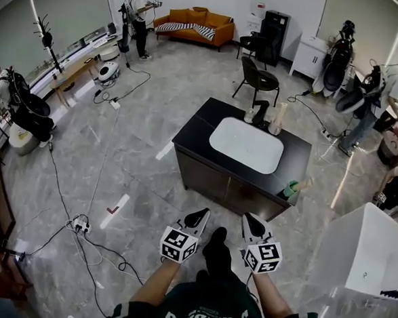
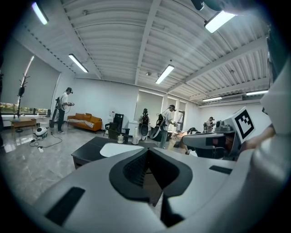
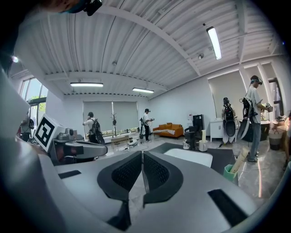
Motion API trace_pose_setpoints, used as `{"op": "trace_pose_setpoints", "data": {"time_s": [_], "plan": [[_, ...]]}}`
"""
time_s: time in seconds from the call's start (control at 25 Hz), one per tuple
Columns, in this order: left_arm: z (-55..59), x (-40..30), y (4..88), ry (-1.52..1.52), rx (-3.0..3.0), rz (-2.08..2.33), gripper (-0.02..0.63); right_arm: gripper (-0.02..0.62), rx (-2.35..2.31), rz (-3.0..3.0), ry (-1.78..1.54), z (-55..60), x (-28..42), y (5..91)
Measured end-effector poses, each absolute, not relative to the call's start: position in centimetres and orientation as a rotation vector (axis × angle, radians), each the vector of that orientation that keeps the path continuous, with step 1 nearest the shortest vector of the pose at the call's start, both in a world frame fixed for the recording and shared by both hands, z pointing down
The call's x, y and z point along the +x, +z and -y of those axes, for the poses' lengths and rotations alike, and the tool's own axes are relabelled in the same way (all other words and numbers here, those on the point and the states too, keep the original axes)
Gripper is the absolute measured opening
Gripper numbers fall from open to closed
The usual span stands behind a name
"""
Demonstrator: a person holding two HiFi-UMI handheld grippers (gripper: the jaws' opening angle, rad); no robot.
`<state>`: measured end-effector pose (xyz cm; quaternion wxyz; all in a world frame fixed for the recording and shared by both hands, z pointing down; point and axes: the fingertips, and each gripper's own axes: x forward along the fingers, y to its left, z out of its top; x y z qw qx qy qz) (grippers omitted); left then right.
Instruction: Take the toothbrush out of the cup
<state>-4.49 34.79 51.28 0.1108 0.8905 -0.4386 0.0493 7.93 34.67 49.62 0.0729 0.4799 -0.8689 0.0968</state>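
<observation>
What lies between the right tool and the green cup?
Only the counter's dark front, nothing loose, lies between the right tool and the cup; the head view shows it.

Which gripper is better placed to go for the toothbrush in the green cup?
Right, probably: the green cup with the toothbrush stands at the counter's near right corner, ahead of the right gripper; the left gripper is farther off.

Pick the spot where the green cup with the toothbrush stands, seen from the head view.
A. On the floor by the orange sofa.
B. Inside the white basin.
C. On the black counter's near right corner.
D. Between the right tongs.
C: the green cup sits on the black counter at its near right corner, outside the white basin.
</observation>
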Motion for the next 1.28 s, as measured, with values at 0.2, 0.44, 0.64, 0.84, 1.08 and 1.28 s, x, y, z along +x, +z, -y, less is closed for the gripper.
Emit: {"op": "trace_pose_setpoints", "data": {"time_s": [0.2,0.44,0.64,0.84,1.08,1.28], "plan": [[-30.1,-6.1,52.1,0.177,2.610,1.284,0.011,0.043,1.452,2.606,0.326,-29.2,6.5,50.7],[-22.4,-5.4,53.0,0.205,2.603,1.254,0.011,0.043,1.458,2.601,0.367,-22.0,6.7,51.6],[-15.4,-4.2,53.4,0.226,2.617,1.220,0.011,0.043,1.486,2.589,0.382,-15.1,7.5,51.8],[-8.9,-2.5,53.3,0.267,2.648,1.176,0.011,0.043,1.521,2.580,0.392,-8.1,9.3,51.4],[-1.5,-1.3,53.7,0.296,2.646,1.149,0.011,0.043,1.555,2.564,0.423,-0.8,11.0,51.8],[2.8,0.2,53.6,0.310,2.656,1.126,0.011,0.043,1.577,2.554,0.442,3.8,12.3,51.9]]}}
